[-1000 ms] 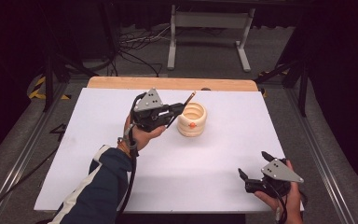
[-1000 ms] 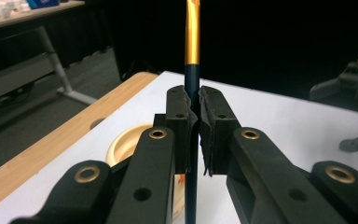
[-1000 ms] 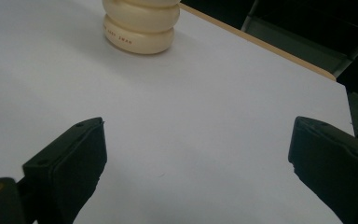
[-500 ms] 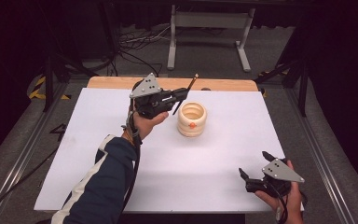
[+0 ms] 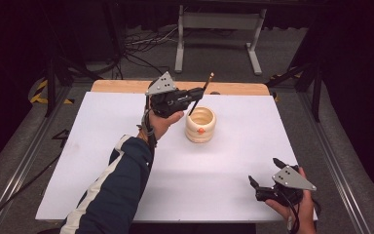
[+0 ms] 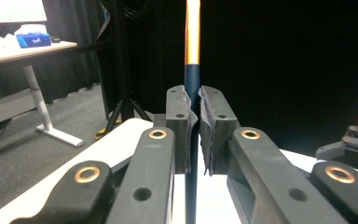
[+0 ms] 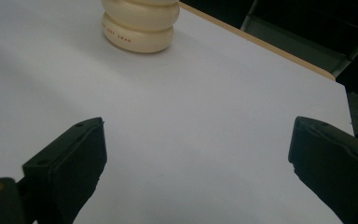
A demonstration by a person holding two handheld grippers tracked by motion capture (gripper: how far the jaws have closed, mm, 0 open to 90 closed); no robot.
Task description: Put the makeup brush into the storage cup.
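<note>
While your left gripper [image 5: 195, 95] pinches the slim dark-blue and gold pencil [image 6: 192, 60], the cream ribbed ceramic cup [image 5: 200, 125] sits just below its jaws; red lettering on the base is unreadable. Your right gripper [image 7: 196, 158] rests spread wide.

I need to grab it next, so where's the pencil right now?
In the high view, the pencil is clamped in the left tongs, slanting just above the left rim of the cream holder near the table's far edge.
</note>
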